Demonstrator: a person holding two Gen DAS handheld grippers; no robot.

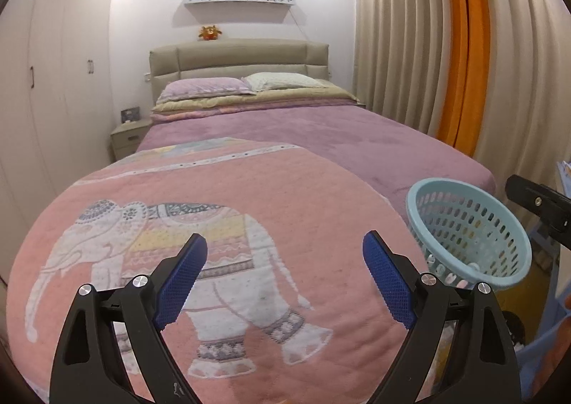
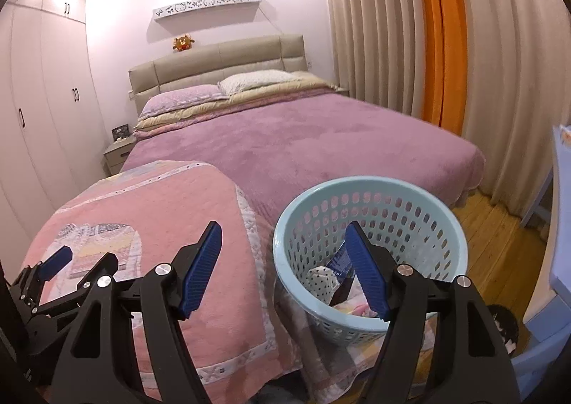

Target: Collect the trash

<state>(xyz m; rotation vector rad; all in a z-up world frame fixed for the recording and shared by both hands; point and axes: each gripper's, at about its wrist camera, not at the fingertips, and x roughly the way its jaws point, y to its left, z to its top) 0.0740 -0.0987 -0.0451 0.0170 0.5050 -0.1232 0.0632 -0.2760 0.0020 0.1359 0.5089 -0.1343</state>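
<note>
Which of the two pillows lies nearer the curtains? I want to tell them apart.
The white dotted pillow: it lies on the curtain side of the bed, while the lilac pillow lies beside it, toward the wardrobe.

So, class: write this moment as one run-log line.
left gripper: open, empty, over elephant quilt | right gripper: open, empty | blue basket: on bed edge, wrappers inside
</note>
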